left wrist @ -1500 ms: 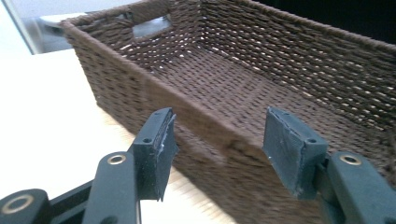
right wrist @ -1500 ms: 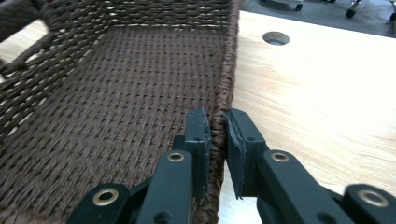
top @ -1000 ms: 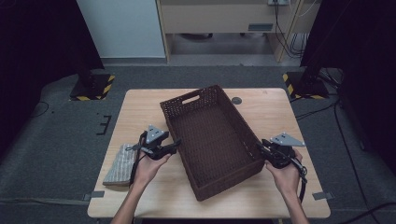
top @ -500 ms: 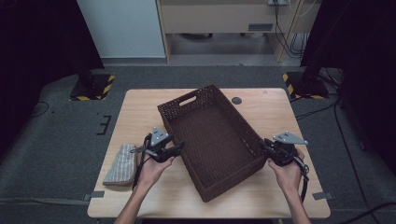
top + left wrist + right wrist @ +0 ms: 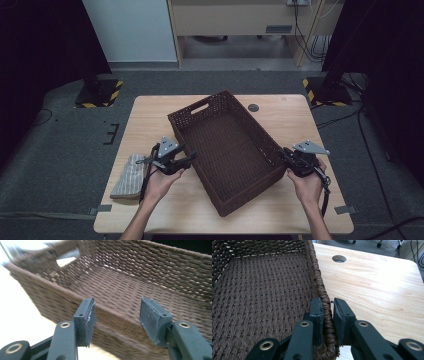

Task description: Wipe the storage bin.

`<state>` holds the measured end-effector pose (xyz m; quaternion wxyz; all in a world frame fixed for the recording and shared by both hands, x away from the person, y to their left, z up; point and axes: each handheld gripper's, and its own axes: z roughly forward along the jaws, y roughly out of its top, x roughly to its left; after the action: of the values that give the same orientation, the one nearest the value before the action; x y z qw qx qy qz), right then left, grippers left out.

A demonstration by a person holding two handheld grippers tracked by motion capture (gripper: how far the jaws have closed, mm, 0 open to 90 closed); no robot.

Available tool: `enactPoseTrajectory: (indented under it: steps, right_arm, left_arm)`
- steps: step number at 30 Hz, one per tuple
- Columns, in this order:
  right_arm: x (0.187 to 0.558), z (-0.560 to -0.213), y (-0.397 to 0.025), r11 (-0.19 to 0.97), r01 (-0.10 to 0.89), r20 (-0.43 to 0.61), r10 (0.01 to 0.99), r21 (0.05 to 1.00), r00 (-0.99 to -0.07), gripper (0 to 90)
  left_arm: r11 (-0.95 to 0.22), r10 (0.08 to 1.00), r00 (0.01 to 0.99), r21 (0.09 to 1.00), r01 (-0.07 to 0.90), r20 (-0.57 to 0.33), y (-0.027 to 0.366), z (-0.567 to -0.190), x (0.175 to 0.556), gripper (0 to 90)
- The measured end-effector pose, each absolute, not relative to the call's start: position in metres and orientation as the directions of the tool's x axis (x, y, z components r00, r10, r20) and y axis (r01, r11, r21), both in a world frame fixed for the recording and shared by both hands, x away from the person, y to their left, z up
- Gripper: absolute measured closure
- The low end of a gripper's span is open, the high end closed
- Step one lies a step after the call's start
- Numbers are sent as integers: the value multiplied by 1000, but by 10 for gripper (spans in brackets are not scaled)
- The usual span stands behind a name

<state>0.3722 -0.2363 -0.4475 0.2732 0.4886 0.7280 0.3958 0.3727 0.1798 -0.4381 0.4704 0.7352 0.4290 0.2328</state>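
Wooden table (image 5: 300, 120): right tool (image 5: 286, 156) clamped on the right rim of the brown wicker basket (image 5: 225, 145), left tool (image 5: 189, 159) spread wide just off the basket's left wall, basket sits mid-table at an angle, folded grey cloth (image 5: 129, 175) near the left edge.

floor (image 5: 60, 150): grey carpet | curtains (image 5: 40, 45): black (both sides) | table (image 5: 300, 115): wood

From above our side, we look forward and down over the whole table (image 5: 300, 120). Our two gripper cameras sit very close, facing the woven basket (image 5: 225, 150) from its nine and three o'clock rims; all three views share it.
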Motion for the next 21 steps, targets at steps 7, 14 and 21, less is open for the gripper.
enactPoseTrajectory:
  steps: [7, 14, 21]
  right_arm:
    - [382, -449, -238, 220, 480, -52, 940, 849, -338, 735]
    - [386, -451, -238, 227, 472, -68, 942, 852, -329, 720]
    - [386, -455, -240, 217, 477, -56, 943, 852, -329, 707]
  left_arm:
    - [-127, 891, 448, 906, 404, -75, 207, -432, 391, 434]
    - [-124, 919, 390, 890, 439, -64, 223, -444, 423, 428]
    - [-118, 921, 385, 891, 438, -67, 230, -443, 449, 405]
